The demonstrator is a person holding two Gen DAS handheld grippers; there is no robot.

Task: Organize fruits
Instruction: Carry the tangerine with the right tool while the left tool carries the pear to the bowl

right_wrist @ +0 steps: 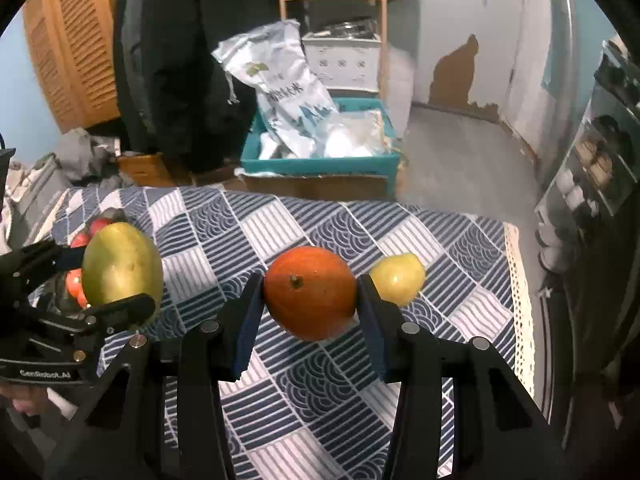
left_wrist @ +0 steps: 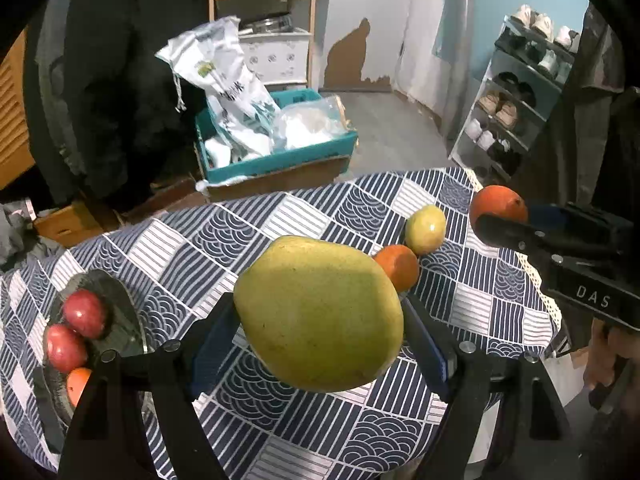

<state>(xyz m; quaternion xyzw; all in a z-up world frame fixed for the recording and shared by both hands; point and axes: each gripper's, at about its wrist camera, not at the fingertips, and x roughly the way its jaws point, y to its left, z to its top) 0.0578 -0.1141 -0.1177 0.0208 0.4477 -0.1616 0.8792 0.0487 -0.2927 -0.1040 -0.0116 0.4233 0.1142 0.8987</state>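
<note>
L tool [left_wrist: 320,320] was clamped wide on the mango [left_wrist: 320,312], pads pressing both sides, fruit lifted clear of the table [left_wrist: 280,216]. R tool [right_wrist: 310,300] was closed on an orange [right_wrist: 310,298], also held above the cloth. In the L view a 2nd orange [left_wrist: 398,266] and a small yellow-green fruit [left_wrist: 425,229] sat on the table, touching or nearly so, toward the far R edge. The plate [left_wrist: 120,300] at the L edge already carried two red fruits [left_wrist: 84,314] and an orange one, partly hidden by the tool.

Risks, as judged: the mango was big, smooth and rounded, gripped near its middle w/ narrow pads, so a tilt or quick swing could let it rotate or slip out. The plate looked crowded; setting the mango down there could knock the red fruits off, esp. w/ the plate close to the table edge. Both tools were near each other, so crossing paths toward the plate could cause a bump. The loose yellow-green fruit lay near the edge and could roll if the cloth got tugged.
</note>
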